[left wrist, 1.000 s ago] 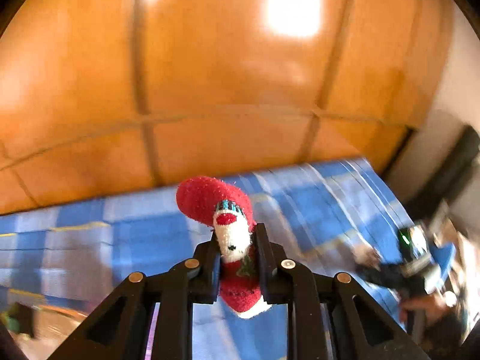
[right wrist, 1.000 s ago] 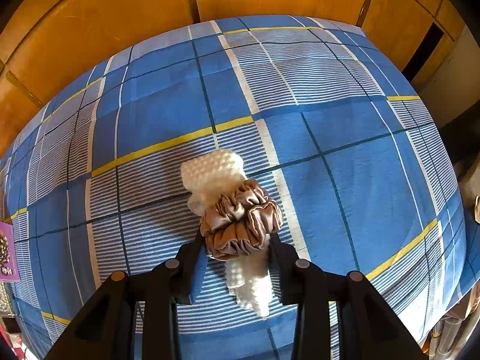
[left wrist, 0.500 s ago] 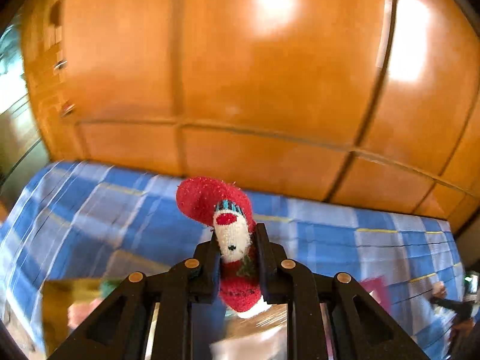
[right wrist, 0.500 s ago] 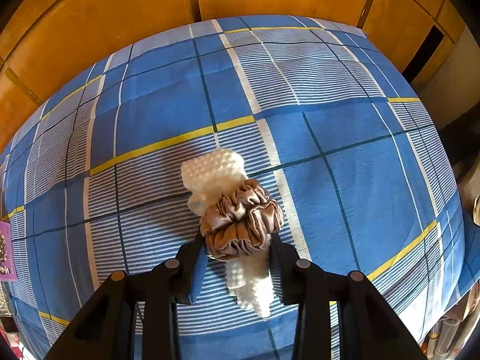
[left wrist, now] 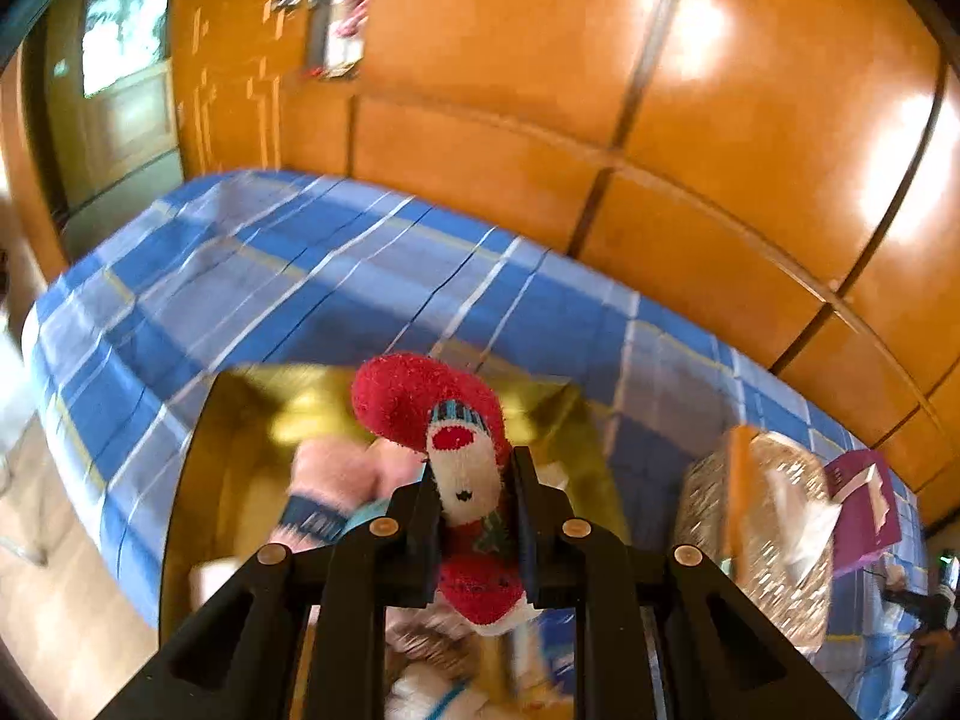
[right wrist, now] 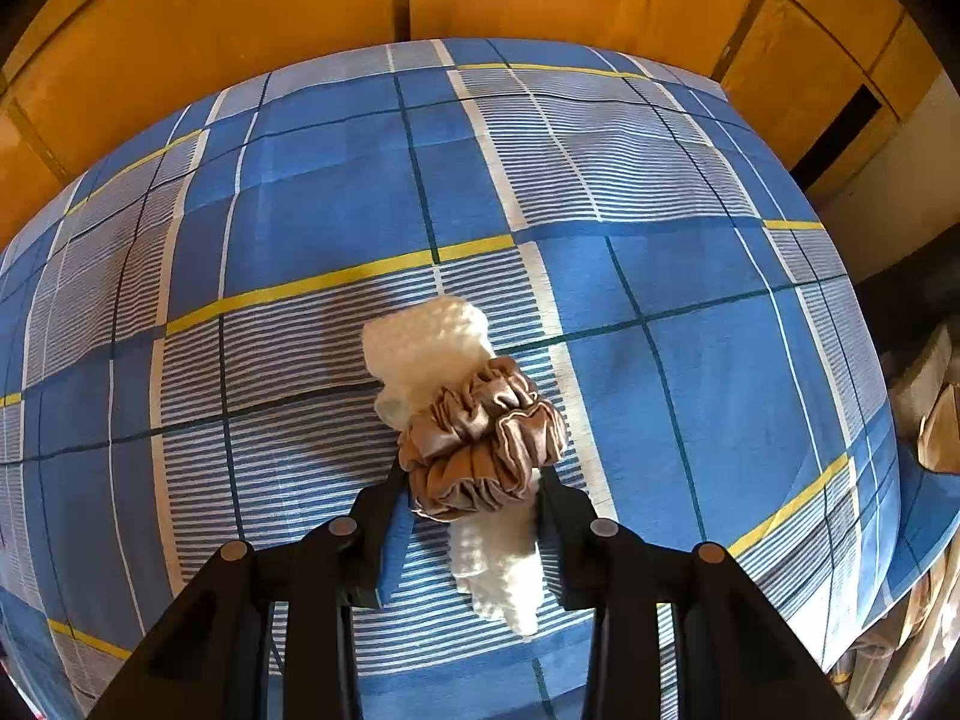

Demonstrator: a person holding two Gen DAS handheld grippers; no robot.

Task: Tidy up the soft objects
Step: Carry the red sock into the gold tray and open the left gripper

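The left gripper (left wrist: 471, 501) clamps a red-and-white Christmas sock (left wrist: 444, 420) above a gold box (left wrist: 234, 420) holding other soft items on the blue plaid bedsheet (left wrist: 300, 276). The right gripper (right wrist: 474, 492) grips a brown satin scrunchie (right wrist: 480, 438), with a white knitted sock (right wrist: 426, 336) lying directly beneath it.

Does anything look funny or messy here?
Nothing looks broken or spilled. The red sock hangs pinched in the left gripper over the gold box, which is blurry. The brown scrunchie sits wrapped around a white cloth.
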